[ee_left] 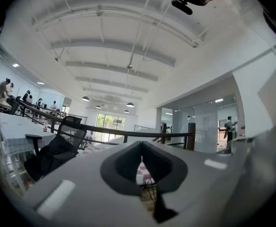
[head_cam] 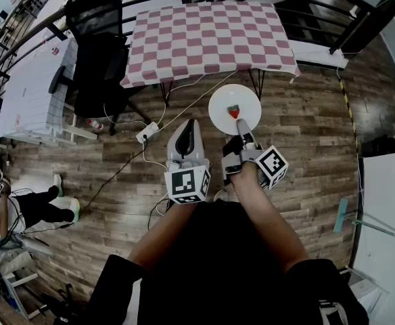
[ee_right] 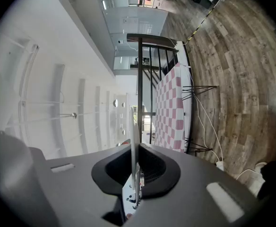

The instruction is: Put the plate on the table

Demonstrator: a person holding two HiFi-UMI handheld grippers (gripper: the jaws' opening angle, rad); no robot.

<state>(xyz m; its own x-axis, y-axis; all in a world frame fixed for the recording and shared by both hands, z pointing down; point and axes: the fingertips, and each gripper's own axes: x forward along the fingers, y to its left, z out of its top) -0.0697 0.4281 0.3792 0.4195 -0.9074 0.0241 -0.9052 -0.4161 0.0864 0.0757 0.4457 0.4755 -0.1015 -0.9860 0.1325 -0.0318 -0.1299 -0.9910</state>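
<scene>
With right gripper (head_cam: 239, 124) clenched on the rim of the plate (head_cam: 235, 103), held short of the checkered table (head_cam: 207, 32), and left gripper (head_cam: 187, 135) closed empty, equally short of the table: keep level, carry above the table, lower flat, then release

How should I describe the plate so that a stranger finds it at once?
Find the table with the red-and-white checked cloth. Just before it, over the wood floor, the right claw grips a round white plate. Only it carries a small red piece.
</scene>
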